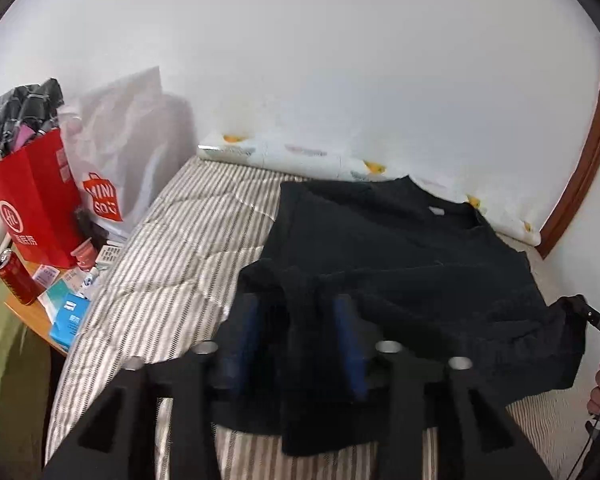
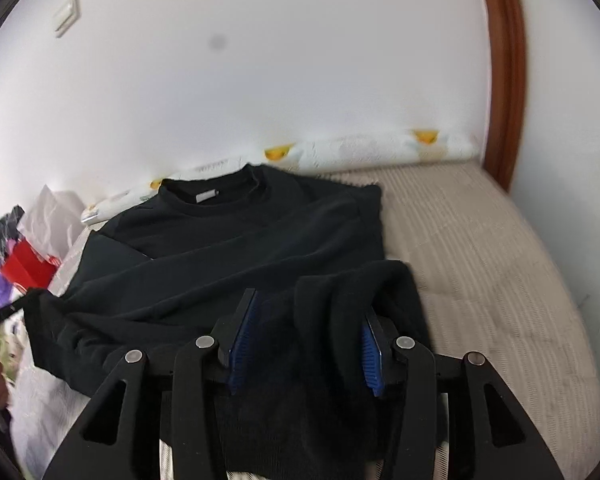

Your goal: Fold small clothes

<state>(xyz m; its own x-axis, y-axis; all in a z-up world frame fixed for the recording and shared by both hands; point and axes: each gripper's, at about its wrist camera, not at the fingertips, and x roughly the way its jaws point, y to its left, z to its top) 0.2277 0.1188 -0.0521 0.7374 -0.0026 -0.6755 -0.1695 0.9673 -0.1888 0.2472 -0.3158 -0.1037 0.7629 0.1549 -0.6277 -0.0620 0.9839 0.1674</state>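
Observation:
A black sweatshirt (image 1: 400, 248) lies on a striped bed (image 1: 172, 248), collar toward the wall. My left gripper (image 1: 300, 320) holds the hem's near left corner; black cloth hangs bunched between its blue pads (image 1: 348, 344). In the right wrist view the sweatshirt (image 2: 228, 248) spreads to the left, and my right gripper (image 2: 304, 320) holds the hem's near right corner, with thick folds between its blue pads (image 2: 242, 340). The right gripper also shows at the left wrist view's right edge (image 1: 596, 320), gripping the hem. Both near corners are lifted off the bed.
A side table (image 1: 24, 308) left of the bed holds a red paper bag (image 1: 32, 208), a white Miniso bag (image 1: 116, 160), a red can (image 1: 14, 278) and small boxes. A white wall and a rolled printed cover (image 1: 300, 156) run behind the bed. A wooden frame (image 2: 504, 72) stands at right.

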